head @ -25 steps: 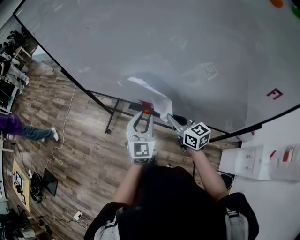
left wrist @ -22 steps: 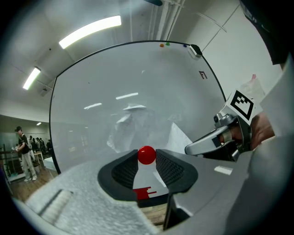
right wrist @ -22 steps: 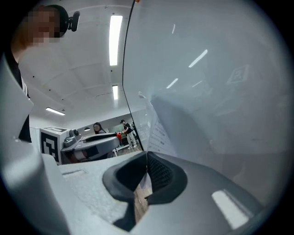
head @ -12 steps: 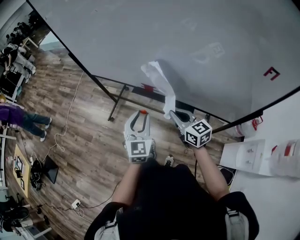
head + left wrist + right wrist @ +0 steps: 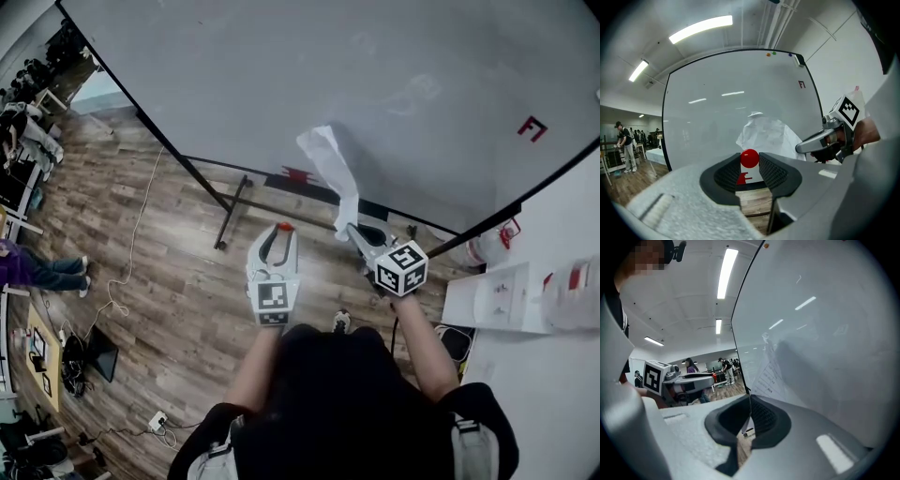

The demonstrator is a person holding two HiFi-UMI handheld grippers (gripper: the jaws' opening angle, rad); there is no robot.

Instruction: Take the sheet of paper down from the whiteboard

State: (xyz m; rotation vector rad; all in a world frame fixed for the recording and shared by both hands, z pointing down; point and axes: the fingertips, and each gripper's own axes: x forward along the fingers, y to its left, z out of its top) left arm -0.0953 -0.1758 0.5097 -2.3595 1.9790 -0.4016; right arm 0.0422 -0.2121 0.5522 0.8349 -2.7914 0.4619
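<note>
I had the right gripper [image 5: 349, 228] clamped tight on the bottom edge of the sheet of paper [image 5: 330, 164]. The sheet stood up from the jaws, creased and bowed, in front of the whiteboard [image 5: 281, 75], its top corner curled over. I couldn't tell whether the top touched the board. The left gripper [image 5: 284, 228] was pinched on a red magnet [image 5: 749, 158] right at the tips, pads against both its sides. It sat just left of the right gripper, and both were aimed at the board. Print on the sheet showed in the right gripper view, too small to read. A red mark [image 5: 532, 127] sat on the board, well right of the sheet. Below were the wood floor [image 5: 178, 272] and the stand leg [image 5: 230, 214], left of the grippers. People stood far off in both gripper views.
</note>
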